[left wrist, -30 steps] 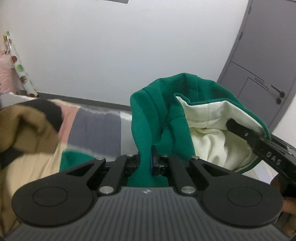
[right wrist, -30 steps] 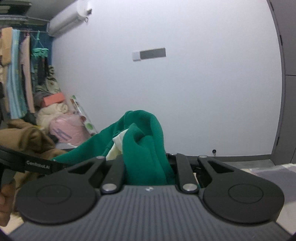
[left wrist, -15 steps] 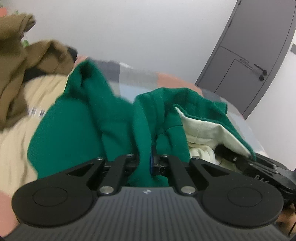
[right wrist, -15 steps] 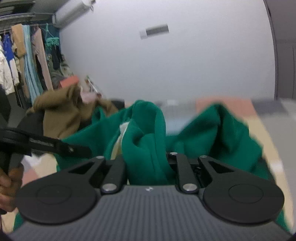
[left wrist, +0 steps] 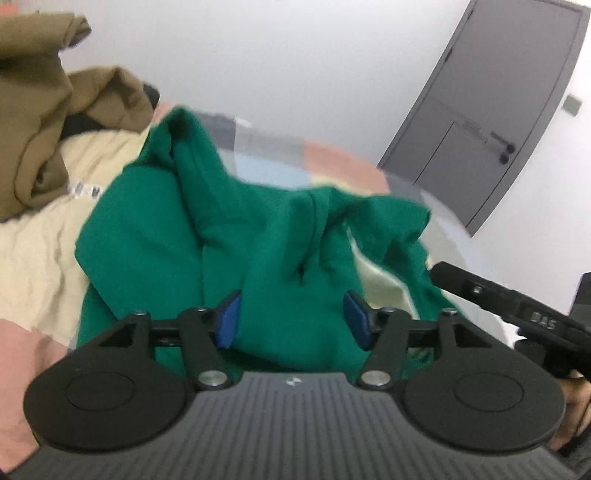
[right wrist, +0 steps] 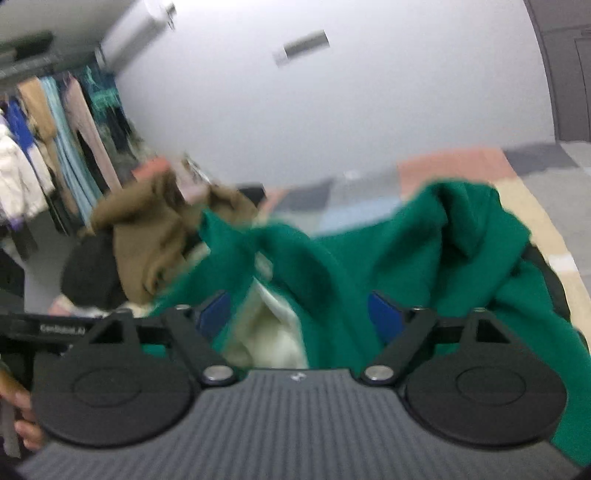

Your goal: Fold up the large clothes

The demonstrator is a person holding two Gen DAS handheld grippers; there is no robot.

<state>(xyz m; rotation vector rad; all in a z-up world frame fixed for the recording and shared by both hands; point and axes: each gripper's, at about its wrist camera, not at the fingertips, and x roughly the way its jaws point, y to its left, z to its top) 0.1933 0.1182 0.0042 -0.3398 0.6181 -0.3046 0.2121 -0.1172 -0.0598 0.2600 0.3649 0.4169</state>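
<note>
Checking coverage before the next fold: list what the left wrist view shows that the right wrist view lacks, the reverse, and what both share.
Left wrist only: the grey door and the left gripper, jaws opening.
Right wrist only: the clothes rack, the air conditioner and the right gripper, jaws opening.
Both: the green hoodie lying between the jaws, the brown garment and the patchwork bedspread.

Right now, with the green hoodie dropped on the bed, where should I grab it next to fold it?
Take the green hoodie by its flat outer edge on the left, over the cream blanket, coming in low from the near side. That part seems to lie smooth and single-layered; the middle is bunched around the pale lining. Both tongs are opening, cloth loose between them.
</note>
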